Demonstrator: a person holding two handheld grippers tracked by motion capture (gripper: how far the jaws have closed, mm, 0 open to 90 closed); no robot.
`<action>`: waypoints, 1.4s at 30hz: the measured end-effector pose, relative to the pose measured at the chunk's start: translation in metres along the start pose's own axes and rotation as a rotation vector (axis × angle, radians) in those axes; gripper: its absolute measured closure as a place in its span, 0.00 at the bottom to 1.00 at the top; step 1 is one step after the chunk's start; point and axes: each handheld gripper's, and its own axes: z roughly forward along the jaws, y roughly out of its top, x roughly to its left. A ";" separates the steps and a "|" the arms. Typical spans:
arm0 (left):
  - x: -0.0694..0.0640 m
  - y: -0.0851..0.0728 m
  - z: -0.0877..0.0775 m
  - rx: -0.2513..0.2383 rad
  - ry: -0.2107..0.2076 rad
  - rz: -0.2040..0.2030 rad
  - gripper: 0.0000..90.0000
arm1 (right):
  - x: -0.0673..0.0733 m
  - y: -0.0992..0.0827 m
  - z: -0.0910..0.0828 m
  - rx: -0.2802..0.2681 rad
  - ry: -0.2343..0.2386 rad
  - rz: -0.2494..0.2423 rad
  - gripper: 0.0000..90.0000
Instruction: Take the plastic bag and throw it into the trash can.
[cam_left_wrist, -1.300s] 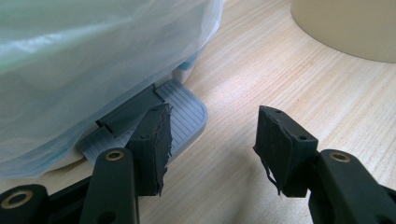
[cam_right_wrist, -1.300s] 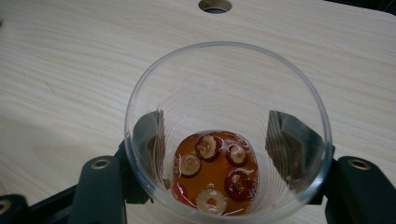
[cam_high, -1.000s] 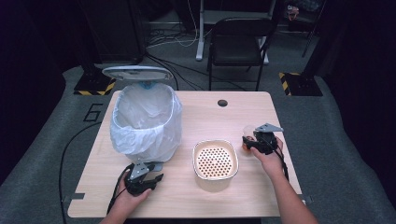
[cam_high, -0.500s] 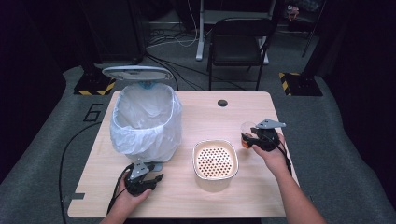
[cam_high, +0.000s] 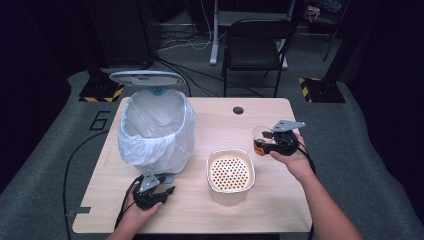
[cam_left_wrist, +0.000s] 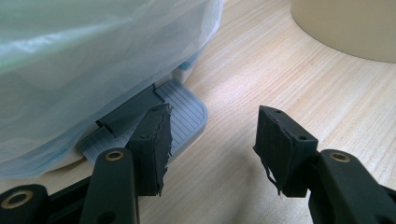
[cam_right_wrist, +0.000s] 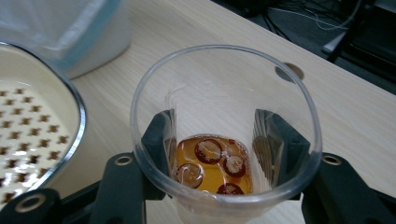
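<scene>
The right gripper (cam_right_wrist: 212, 140) clasps a clear plastic cup (cam_right_wrist: 224, 135), one jaw on each side of its lower wall; the jaws have just been closing on it. The cup is held off the table (cam_high: 280, 200), near the right edge and about halfway along it, and it leans slightly. In its bottom lies amber liquid (cam_right_wrist: 212, 170) with a few reddish round slices (cam_right_wrist: 208, 150) floating in it. In the high view the same gripper (cam_high: 265, 141) and cup (cam_high: 260, 136) sit just right of a cream bowl with a perforated strainer insert (cam_high: 230, 171), which stands near the middle of the front half of the table.

The left gripper (cam_left_wrist: 212, 140) rests near the front left corner, its jaws at their narrowest yet with a gap between them and nothing in it. Its left jaw lies just over the grey ribbed foot pedal (cam_left_wrist: 184, 109) of a pedal bin (cam_high: 155, 131). The bin stands at the left side, lined with a translucent white bag (cam_left_wrist: 93, 56), its lid (cam_high: 147, 78) raised toward the back edge.
</scene>
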 end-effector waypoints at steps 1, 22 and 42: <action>0.000 0.000 0.000 0.000 0.000 0.000 0.51 | 0.001 0.003 -0.001 -0.004 0.012 -0.008 0.55; 0.000 0.000 0.000 0.001 0.000 0.000 0.51 | 0.016 0.052 -0.006 -0.073 0.246 -0.197 0.55; 0.000 0.000 0.000 0.000 0.000 0.000 0.51 | 0.037 0.068 -0.009 -0.079 0.237 -0.482 0.55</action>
